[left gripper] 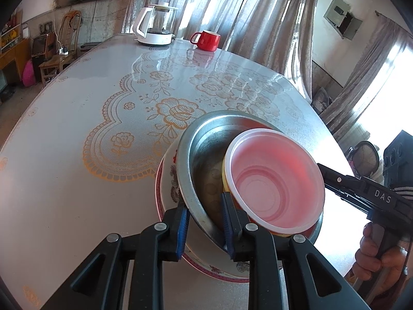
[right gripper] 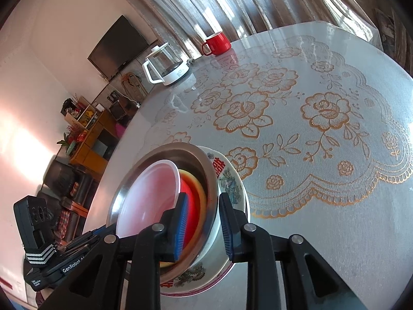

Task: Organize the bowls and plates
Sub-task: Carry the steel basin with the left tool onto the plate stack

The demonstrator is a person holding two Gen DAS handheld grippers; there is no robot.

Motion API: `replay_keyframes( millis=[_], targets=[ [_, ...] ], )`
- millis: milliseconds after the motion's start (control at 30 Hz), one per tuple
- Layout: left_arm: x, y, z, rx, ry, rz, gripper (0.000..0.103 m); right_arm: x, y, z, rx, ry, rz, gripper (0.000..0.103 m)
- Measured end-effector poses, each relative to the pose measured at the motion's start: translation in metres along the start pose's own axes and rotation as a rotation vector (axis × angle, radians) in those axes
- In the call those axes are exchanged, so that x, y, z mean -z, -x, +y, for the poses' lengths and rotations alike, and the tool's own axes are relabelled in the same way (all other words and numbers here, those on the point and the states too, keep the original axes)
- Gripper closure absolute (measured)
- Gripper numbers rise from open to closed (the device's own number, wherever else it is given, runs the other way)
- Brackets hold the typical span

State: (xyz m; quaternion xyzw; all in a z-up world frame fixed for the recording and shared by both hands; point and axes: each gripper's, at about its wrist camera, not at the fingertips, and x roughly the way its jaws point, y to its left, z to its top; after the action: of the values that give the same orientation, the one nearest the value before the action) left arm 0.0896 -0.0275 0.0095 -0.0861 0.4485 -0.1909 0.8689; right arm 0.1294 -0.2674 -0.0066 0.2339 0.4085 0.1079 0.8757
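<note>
Left tool [left gripper: 205, 222]: its blue-padded fingers straddle the near rim of the steel bowl [left gripper: 198, 160], one pad outside the wall and one inside; the jaws stand narrow, and a sliver of space shows at each pad, so a firm clamp cannot be confirmed.
Right tool [right gripper: 202, 228]: narrow as well, straddling the stack's rim from the opposite side; one pad sits inside against the red bowl [right gripper: 192, 206], the other outside the floral porcelain bowl [right gripper: 232, 180], with the steel wall between them and a small gap visible at the outer pad.
Hand [left gripper: 379, 255]: grips the right tool's handle at the right edge of the left wrist view.
Stack: floral porcelain bowl at the bottom, resting on a red-rimmed plate [left gripper: 158, 193]; steel bowl nested in it; inside that a yellow bowl [right gripper: 200, 188], the red bowl and, tilted on top, a translucent pink plastic bowl [left gripper: 276, 180].
Stack place: near the desk's [left gripper: 64, 180] front edge, just beside the lace-patterned cloth's scalloped border.
Far edge of the desk: glass kettle with white handle [left gripper: 155, 25] and red mug [left gripper: 206, 40], side by side, well apart from the stack.
Behind the desk: grey curtains [left gripper: 245, 13].
</note>
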Motion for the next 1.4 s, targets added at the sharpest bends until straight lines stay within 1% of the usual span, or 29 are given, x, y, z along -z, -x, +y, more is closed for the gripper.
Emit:
replay_keyframes(
  millis=[233, 467, 700, 833, 933, 1167, 1400],
  targets=[
    [0.001, 0.001, -0.001, -0.011, 0.0, -0.014, 0.079, 0.003, 0.002, 0.0, -0.01, -0.005, 0.004, 0.078],
    [0.002, 0.001, -0.002, -0.031, -0.013, -0.028, 0.078, 0.008, -0.004, 0.003, 0.02, 0.019, 0.015, 0.085],
    [0.002, 0.0, -0.002, -0.031, -0.011, -0.03, 0.077, 0.008, -0.006, 0.003, 0.028, 0.026, 0.015, 0.086],
    [0.002, 0.0, -0.001, -0.033, -0.001, -0.029, 0.074, 0.009, -0.008, 0.002, 0.036, 0.021, 0.019, 0.086],
    [0.002, 0.0, 0.001, -0.037, 0.008, -0.032, 0.072, 0.009, -0.006, 0.004, 0.031, 0.029, 0.014, 0.085],
    [0.003, 0.004, 0.004, -0.035, 0.026, -0.041, 0.071, 0.008, 0.006, 0.004, 0.011, 0.013, -0.01, 0.079],
    [0.005, 0.015, 0.012, -0.018, 0.048, -0.062, 0.07, 0.009, 0.023, 0.006, -0.001, 0.027, -0.047, 0.078]
  ],
)
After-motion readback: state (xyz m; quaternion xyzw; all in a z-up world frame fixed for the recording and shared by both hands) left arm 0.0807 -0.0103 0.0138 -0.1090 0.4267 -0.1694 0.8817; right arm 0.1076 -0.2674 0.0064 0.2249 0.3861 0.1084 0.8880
